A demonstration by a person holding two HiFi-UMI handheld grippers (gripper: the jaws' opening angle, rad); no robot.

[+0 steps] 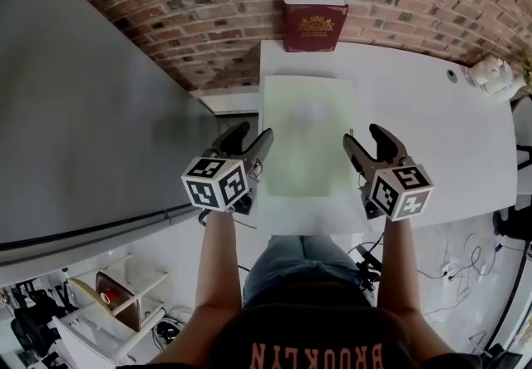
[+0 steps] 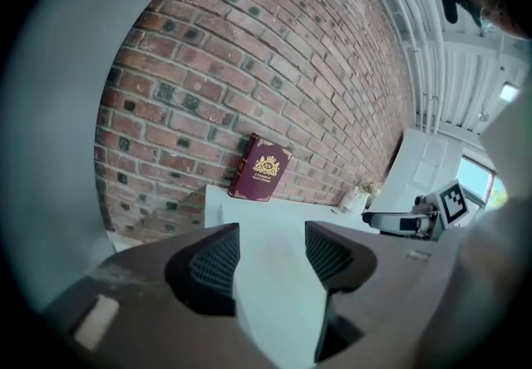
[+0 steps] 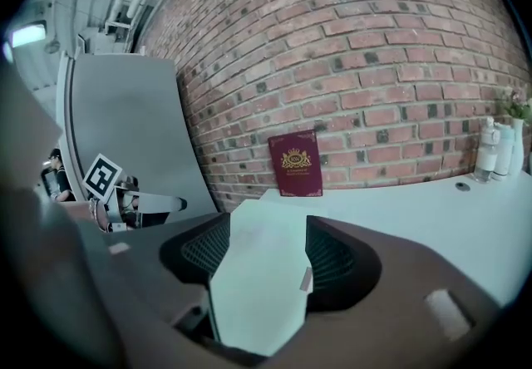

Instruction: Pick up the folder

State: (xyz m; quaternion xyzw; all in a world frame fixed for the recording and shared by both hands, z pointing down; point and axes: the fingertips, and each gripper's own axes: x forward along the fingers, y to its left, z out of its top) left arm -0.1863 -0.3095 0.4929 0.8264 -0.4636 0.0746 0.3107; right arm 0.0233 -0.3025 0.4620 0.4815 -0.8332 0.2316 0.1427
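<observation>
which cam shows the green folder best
The head view: the whole pale green folder lies flat on the white table, between the left gripper and right gripper. Each gripper view shows only a strip of it, seen between open jaws.

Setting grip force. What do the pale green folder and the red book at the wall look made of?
Folder: thin plastic or coated card, can't tell which; pale green, matte, lying flat with crisp edges. Book: hardcover, maroon leather-look cover with slight sheen and gold embossed crest; stands stiff on edge.
</observation>
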